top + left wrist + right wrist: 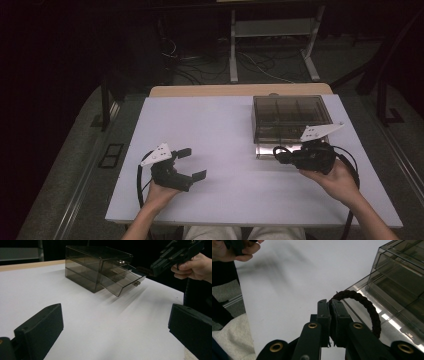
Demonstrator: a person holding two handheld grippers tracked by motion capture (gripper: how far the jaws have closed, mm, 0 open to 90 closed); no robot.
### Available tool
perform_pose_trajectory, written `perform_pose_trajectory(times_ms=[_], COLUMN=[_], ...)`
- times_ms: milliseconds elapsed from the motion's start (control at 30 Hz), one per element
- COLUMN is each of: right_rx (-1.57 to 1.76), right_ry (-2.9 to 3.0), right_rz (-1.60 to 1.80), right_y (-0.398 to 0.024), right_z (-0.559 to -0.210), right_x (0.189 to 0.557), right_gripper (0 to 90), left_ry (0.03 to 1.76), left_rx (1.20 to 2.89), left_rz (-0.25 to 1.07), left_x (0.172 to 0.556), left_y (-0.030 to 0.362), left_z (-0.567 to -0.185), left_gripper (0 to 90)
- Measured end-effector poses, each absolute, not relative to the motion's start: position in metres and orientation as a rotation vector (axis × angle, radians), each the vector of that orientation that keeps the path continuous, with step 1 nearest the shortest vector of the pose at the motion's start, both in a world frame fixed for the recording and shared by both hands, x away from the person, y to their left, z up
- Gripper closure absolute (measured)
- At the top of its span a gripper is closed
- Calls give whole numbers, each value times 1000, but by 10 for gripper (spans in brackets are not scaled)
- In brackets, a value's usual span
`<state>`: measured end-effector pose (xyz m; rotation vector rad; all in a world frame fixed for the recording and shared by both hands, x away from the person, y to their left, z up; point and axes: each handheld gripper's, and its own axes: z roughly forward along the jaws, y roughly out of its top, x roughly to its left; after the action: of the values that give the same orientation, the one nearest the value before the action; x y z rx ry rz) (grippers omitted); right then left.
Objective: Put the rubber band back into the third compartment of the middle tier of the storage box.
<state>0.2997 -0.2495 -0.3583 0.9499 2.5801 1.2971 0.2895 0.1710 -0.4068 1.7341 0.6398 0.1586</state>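
The right tool (329, 307) grips a dark hair tie (364, 307) over the smoked drawer box's (290, 117) open drawer (384, 322); the left tool (192, 162) gapes wide above the bench (220, 135).

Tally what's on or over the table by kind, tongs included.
Tongs: 2, left tongs open, right tongs shut on the hair tie
Smoked clear drawer box: 1, with one drawer pulled out
Dark hair tie: 1
Total: 4
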Motion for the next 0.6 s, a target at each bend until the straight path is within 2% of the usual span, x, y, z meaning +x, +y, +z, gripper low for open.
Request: perform_pose_trajectory(times_ms=[600], right_rx=[1033], right_ry=[2519], right_rz=[1309], right_y=[-272], right_z=[-359], right_x=[307], right_gripper=[845], left_ry=[641], left_rx=[1730], left_rz=[159], left_x=[289], left_y=[171], left_z=[-406], left_gripper=[0])
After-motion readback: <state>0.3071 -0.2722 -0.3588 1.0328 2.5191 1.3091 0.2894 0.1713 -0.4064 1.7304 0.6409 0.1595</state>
